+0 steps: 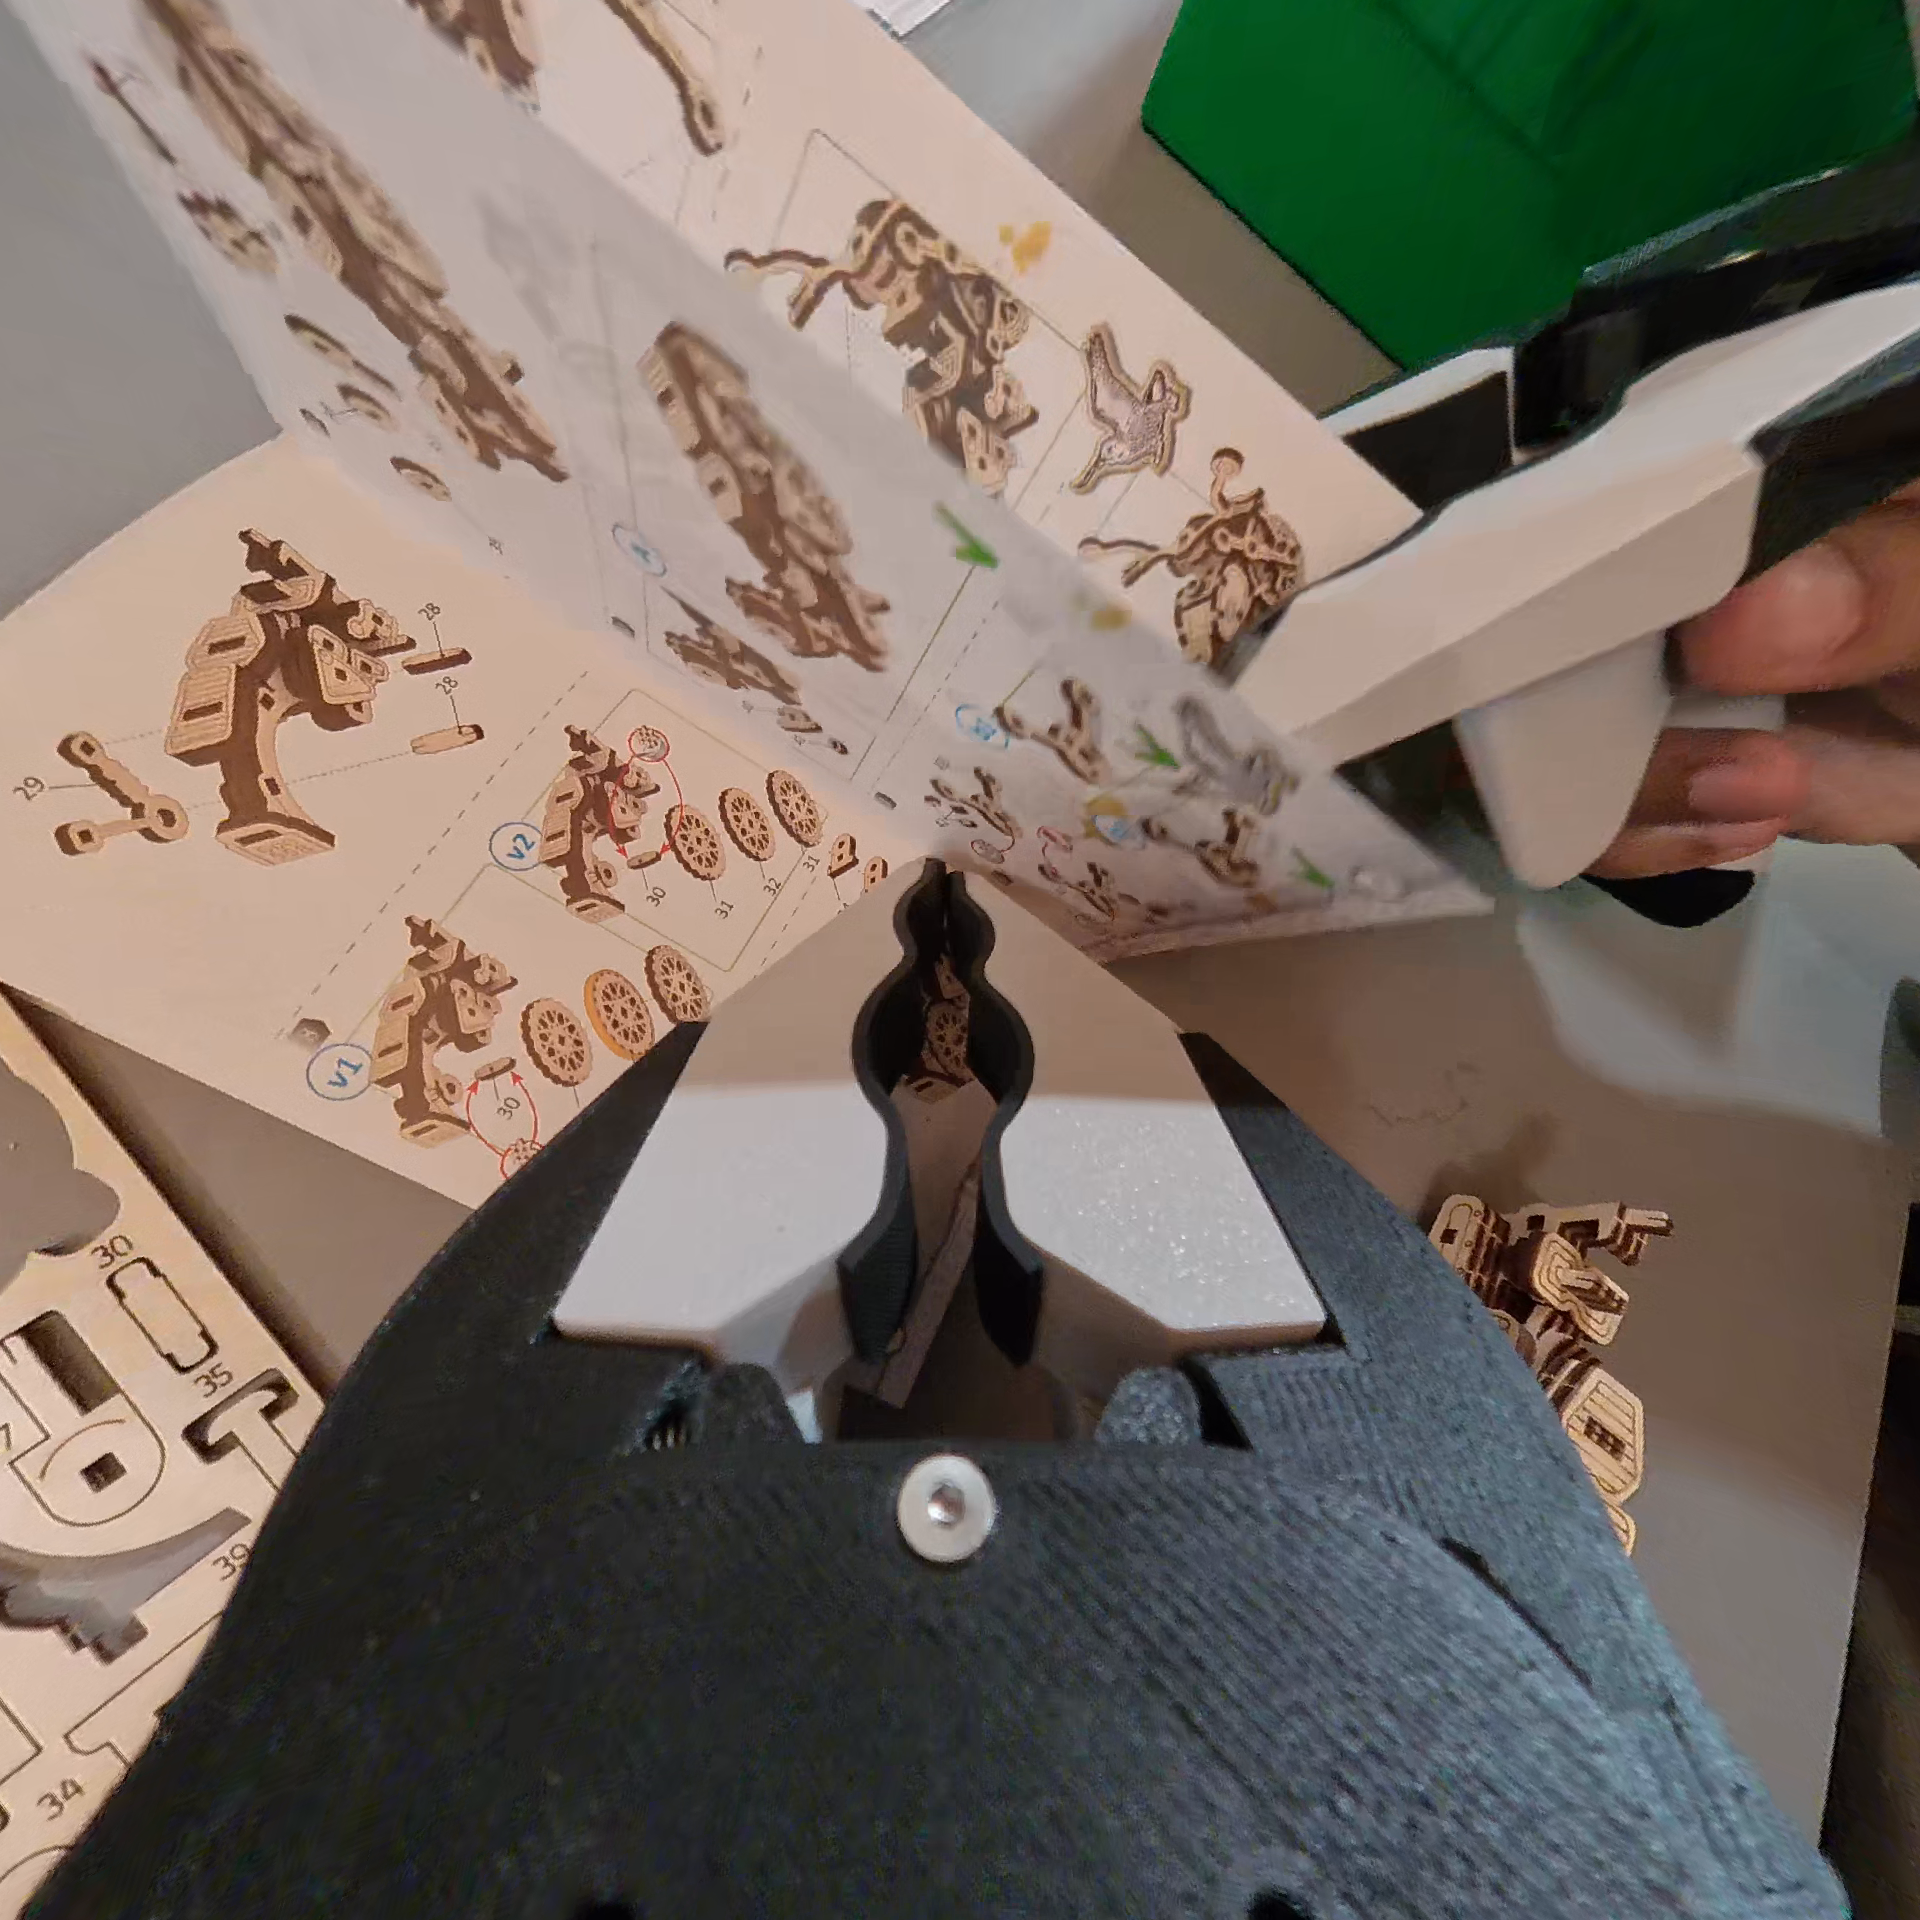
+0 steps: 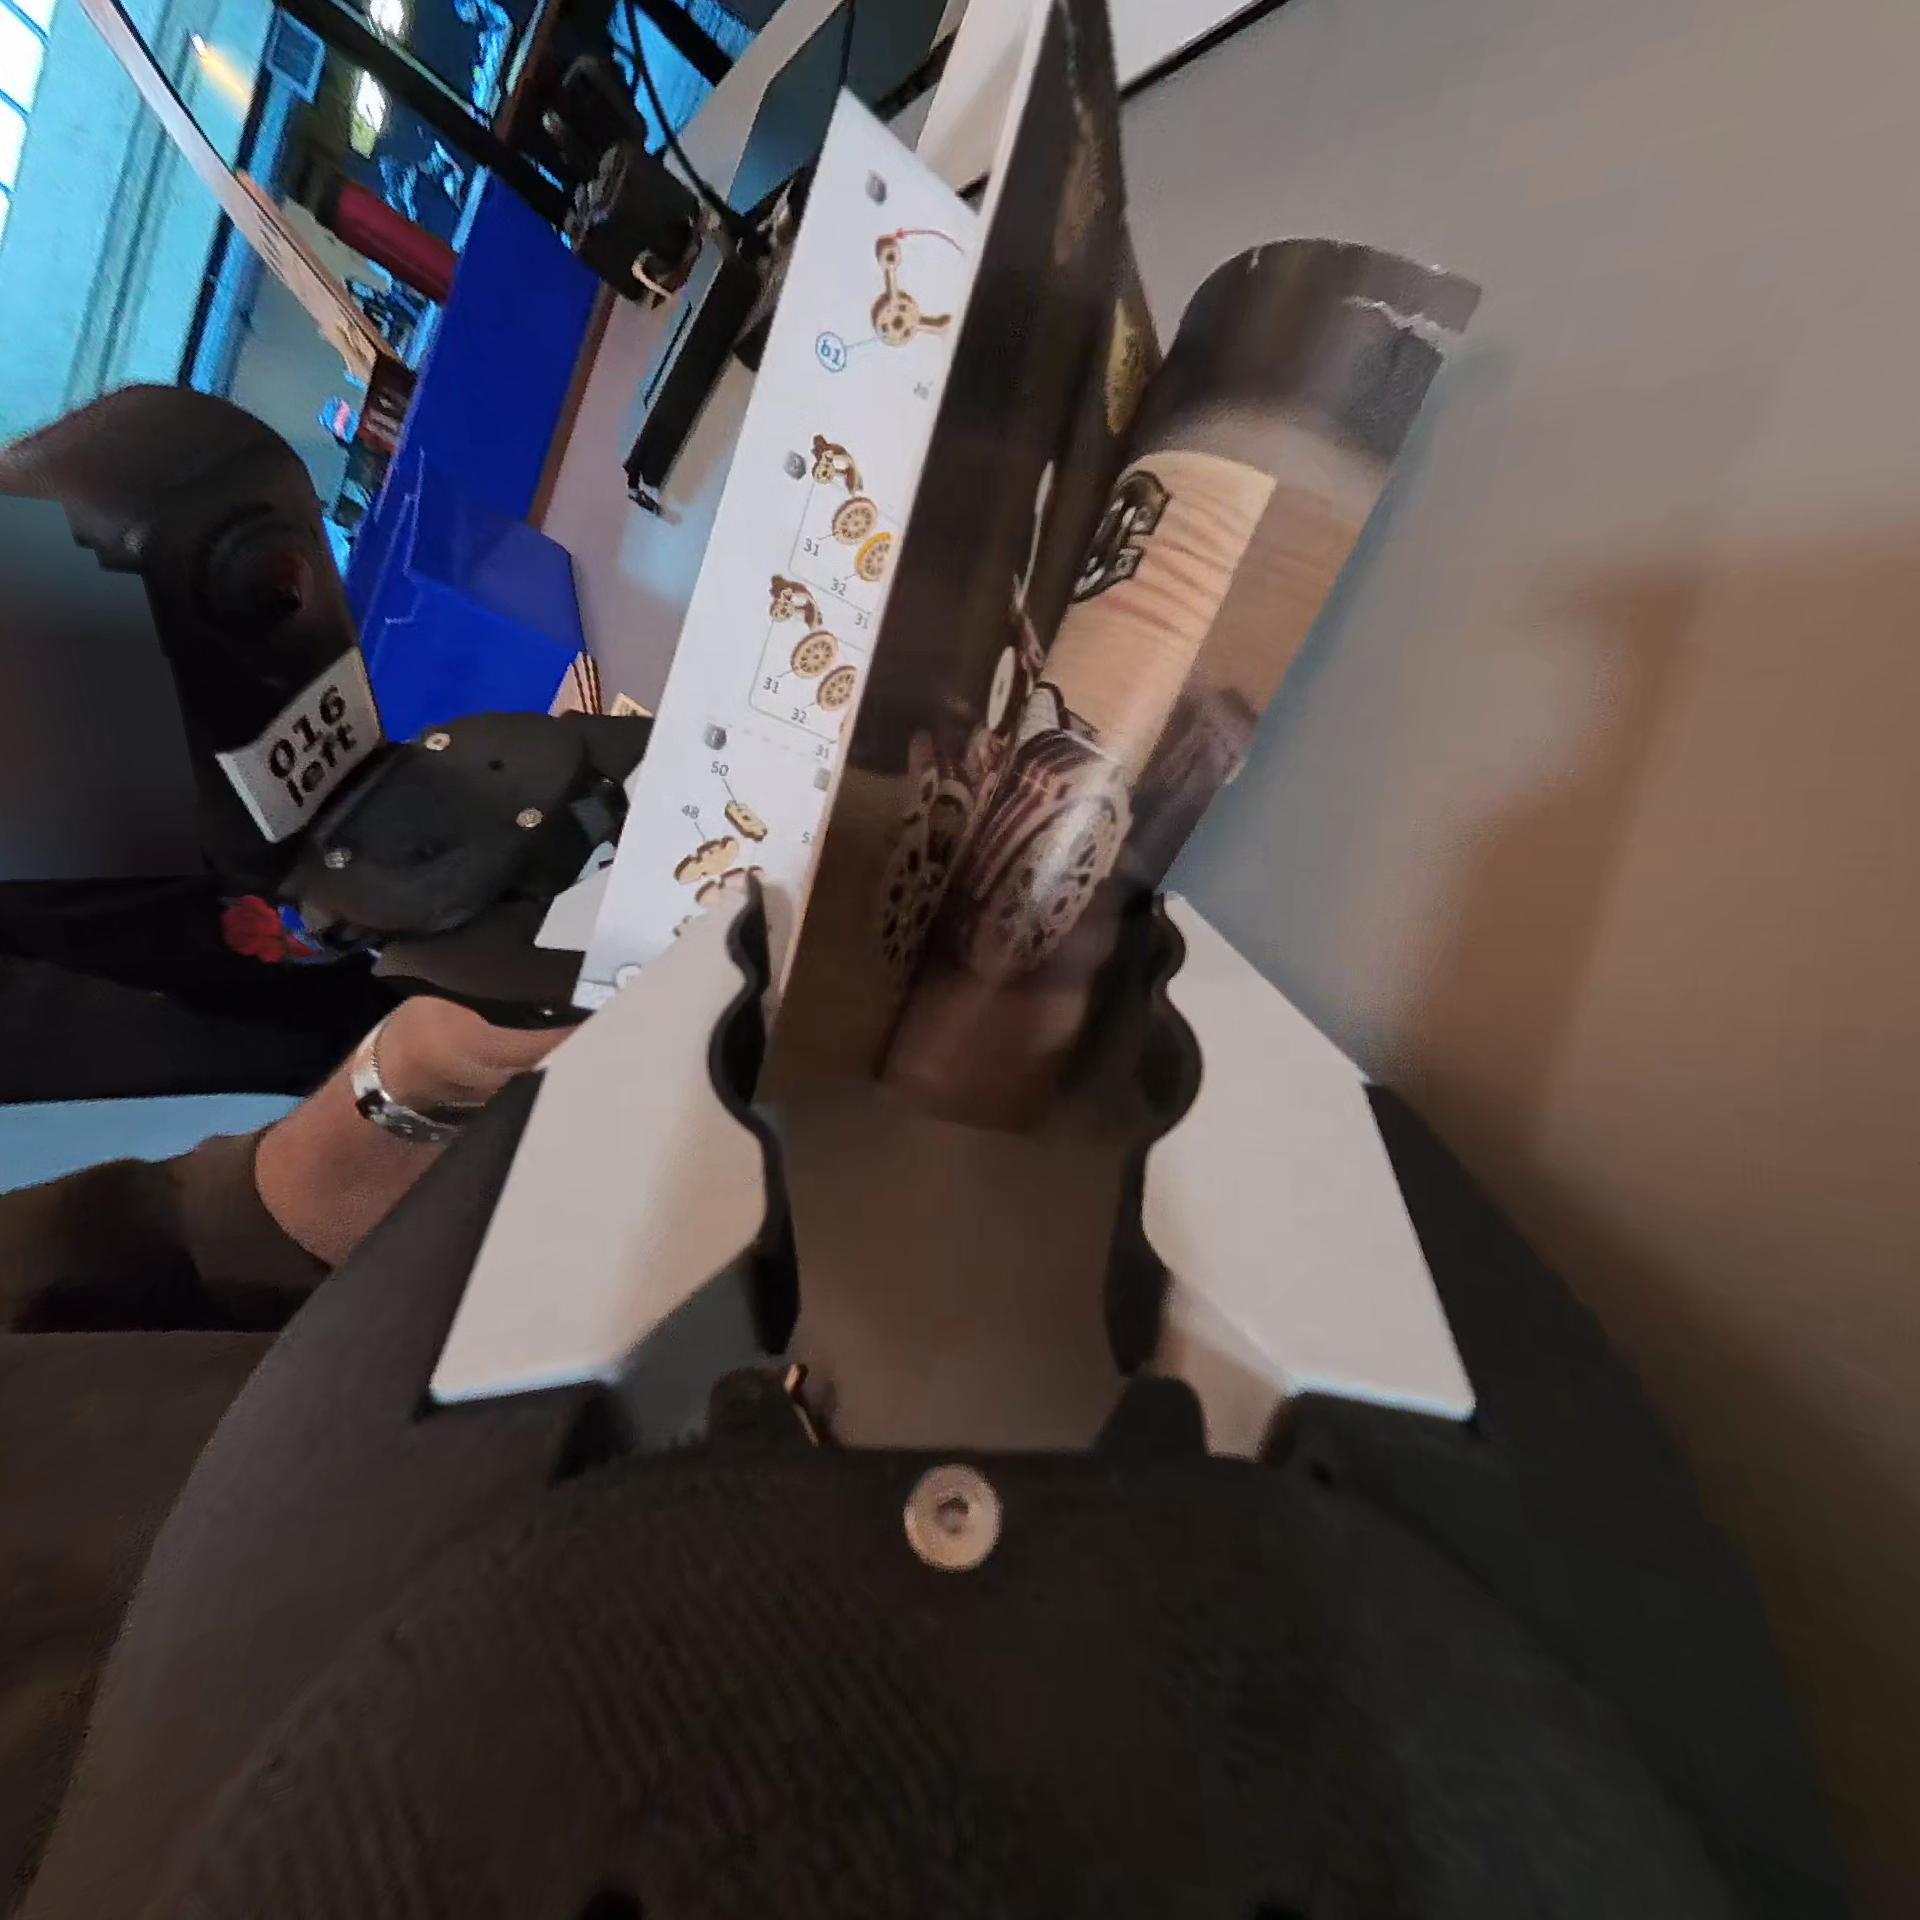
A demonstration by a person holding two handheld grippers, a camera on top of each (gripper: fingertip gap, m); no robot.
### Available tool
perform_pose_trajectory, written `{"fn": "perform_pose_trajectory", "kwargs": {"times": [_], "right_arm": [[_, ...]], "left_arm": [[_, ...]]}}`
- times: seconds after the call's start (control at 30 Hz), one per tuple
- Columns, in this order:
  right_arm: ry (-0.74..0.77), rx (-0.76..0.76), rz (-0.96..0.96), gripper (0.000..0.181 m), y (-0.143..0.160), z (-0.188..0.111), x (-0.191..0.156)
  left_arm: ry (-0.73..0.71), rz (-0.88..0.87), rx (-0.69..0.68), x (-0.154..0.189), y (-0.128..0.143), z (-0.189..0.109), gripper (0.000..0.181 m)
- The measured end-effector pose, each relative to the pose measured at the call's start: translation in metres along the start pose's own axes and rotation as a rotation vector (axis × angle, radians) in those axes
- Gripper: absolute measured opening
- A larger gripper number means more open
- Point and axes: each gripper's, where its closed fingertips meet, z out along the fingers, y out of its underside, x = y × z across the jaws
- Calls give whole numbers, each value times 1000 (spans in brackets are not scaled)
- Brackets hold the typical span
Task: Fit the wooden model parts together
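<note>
Here both claws [image 1: 943,883] [image 2: 951,935] pinch the instruction booklet [image 1: 436,790]

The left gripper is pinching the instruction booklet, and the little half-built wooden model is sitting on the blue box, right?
Not quite. The half-built wooden model sits on the grey table, right of the left gripper, not on a box; the left wrist view shows it. The left gripper is indeed shut on the instruction booklet.

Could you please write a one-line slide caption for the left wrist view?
Left gripper shut at an instruction booklet page edge, right gripper lifting pages.
</note>
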Motion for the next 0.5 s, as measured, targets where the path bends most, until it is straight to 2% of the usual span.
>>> {"fn": "perform_pose_trajectory", "kwargs": {"times": [0.23,0.27,0.33,0.4,0.5], "right_arm": [[156,0,-227,44,-6,14,1],[154,8,-241,50,-7,13,-2],[127,20,-277,76,-8,13,-14],[71,34,-335,89,-8,14,-35],[43,63,-393,91,-12,12,-54]], "left_arm": [[-8,8,0,0,0,0,0],[-9,9,0,0,0,0,0],[-10,11,0,0,0,0,0],[-8,8,0,0,0,0,0],[2,-2,1,0,0,0,0]]}}
